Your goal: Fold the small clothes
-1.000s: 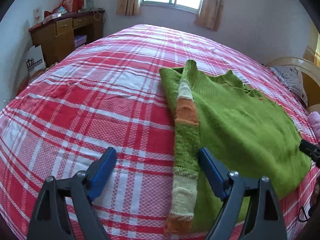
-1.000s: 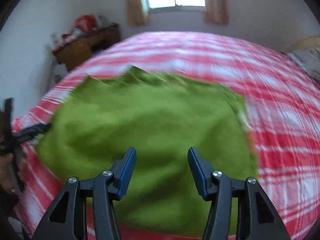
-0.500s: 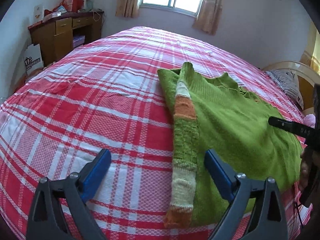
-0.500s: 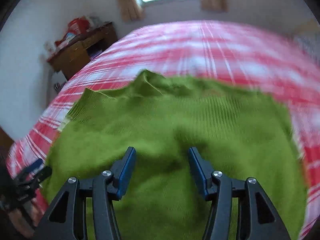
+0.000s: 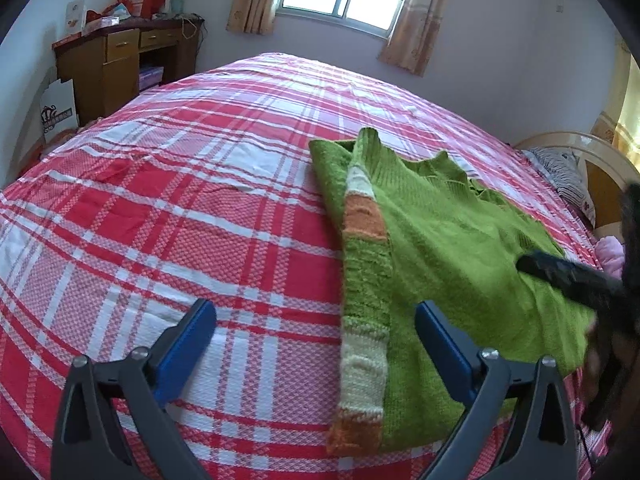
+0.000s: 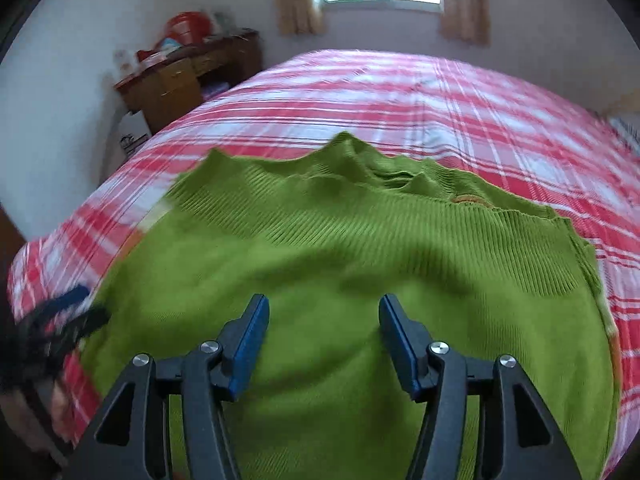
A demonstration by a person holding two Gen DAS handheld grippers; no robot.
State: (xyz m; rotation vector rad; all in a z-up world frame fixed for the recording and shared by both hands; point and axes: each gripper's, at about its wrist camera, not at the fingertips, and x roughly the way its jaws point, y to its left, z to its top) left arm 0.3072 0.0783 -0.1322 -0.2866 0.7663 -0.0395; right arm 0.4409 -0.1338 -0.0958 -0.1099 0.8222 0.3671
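green knitted sweater [image 5: 452, 248] with striped sleeve [image 5: 366, 280] folded inward is lying on red plaid bed [image 5: 180, 208]; left tongs [image 5: 316, 344] are opening, straddling the sleeve; right tongs [image 6: 322, 340], opening, are holding nothing.

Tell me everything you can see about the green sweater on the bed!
The green sweater is a ribbed knit, bright lime, lying spread nearly flat on the red-and-white checked bedspread. One sleeve, striped in cream, orange and green, is folded in along its left edge. Its far edge is rumpled into little peaks. The left hand-held gripper, jaws opening, hangs empty by the sleeve; the right hand-held gripper, jaws opening, hovers over the body, nothing between them.
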